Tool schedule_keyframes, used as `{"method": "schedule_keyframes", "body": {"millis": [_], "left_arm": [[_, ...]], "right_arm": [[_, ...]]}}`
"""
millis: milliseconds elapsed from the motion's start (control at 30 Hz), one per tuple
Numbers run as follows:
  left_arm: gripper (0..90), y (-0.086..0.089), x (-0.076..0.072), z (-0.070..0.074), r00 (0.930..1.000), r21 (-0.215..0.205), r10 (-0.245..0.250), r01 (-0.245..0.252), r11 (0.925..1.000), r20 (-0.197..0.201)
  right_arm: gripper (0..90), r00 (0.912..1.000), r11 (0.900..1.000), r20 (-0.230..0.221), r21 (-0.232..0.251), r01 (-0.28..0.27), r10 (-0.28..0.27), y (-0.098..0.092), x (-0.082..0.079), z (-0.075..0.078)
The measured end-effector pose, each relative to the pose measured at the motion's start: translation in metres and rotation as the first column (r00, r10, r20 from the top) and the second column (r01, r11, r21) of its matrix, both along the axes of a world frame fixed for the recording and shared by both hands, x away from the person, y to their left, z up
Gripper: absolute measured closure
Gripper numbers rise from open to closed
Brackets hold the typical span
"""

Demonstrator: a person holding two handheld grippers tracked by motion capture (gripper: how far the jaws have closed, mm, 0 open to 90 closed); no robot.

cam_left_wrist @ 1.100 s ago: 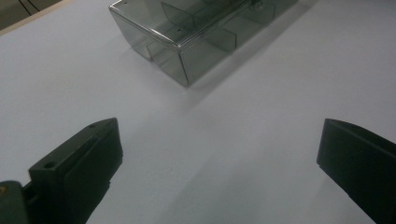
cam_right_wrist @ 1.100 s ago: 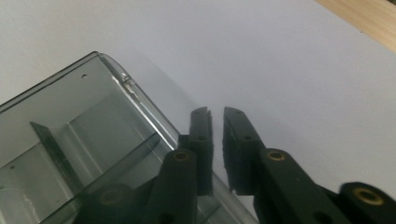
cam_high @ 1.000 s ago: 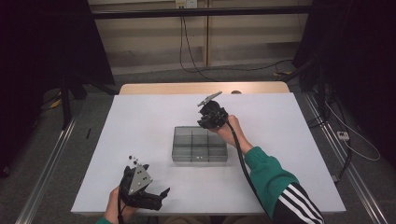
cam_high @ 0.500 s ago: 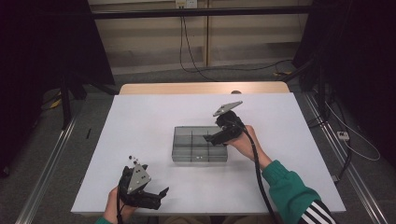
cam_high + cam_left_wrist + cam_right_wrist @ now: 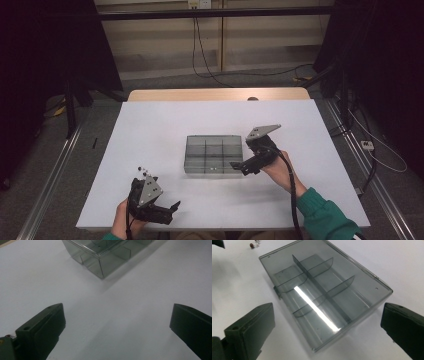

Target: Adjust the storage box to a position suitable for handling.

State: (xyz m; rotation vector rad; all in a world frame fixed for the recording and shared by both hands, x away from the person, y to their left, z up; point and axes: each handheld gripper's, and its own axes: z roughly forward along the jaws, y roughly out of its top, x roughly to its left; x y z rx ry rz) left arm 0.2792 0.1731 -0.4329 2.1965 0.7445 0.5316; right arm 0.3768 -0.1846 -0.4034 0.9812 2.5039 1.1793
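A smoky clear plastic box (image 5: 212, 155) with inner dividers lies flat in the middle of the white table, lid down. My right gripper (image 5: 241, 167) hovers at its front right corner. In the right gripper view the box (image 5: 322, 287) lies just ahead of that gripper (image 5: 328, 322). Its jaws have just been opening and now stand wide apart with no pad touching the box. My left gripper (image 5: 167, 210) rests near the table's front edge, left of the box. In its own view the left gripper (image 5: 117, 322) is open over bare table, and a corner of the box (image 5: 100, 257) lies ahead.
The white table top (image 5: 150, 130) has a wooden strip (image 5: 215, 95) along its far edge. Metal rails (image 5: 55, 175) and cables (image 5: 370, 150) run along the floor on both sides. A green sleeve (image 5: 325, 220) enters at bottom right.
My right gripper has moved from the box's back right area toward the near side, to its front right corner, and its jaws have opened. The left gripper has stayed put.
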Motion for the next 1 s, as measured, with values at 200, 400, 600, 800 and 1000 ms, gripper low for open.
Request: {"method": "schedule_keyframes", "body": {"millis": [200,400,600,800,1000], "left_arm": [[0.0,0.000,0.000,0.000,1.0000,0.000,-0.001,0.001,1.0000,0.001],[0.0,0.000,0.000,0.000,1.0000,-0.008,-0.002,0.002,1.0000,0.001],[0.0,0.000,0.000,0.000,1.0000,-0.011,0.003,-0.003,0.9999,0.006],[0.0,0.001,-0.001,0.000,1.0000,-0.011,0.006,-0.006,0.9999,0.006],[0.0,0.001,-0.001,0.001,0.9999,-0.006,0.004,-0.004,1.0000,0.010]], "right_arm": [[0.0,0.9999,1.000,0.014,0.016,-0.004,0.004,-0.007,-0.016,0.000],[0.0,1.0000,1.000,0.001,0.015,-0.001,0.001,-0.006,-0.026,-0.008],[0.0,0.9999,1.000,0.006,0.014,-0.011,0.011,-0.005,-0.038,-0.010],[0.0,0.9998,0.999,0.005,0.025,-0.022,0.022,-0.005,-0.052,-0.010],[0.0,0.9996,0.999,0.002,0.028,-0.029,0.029,-0.001,-0.063,-0.014]]}}
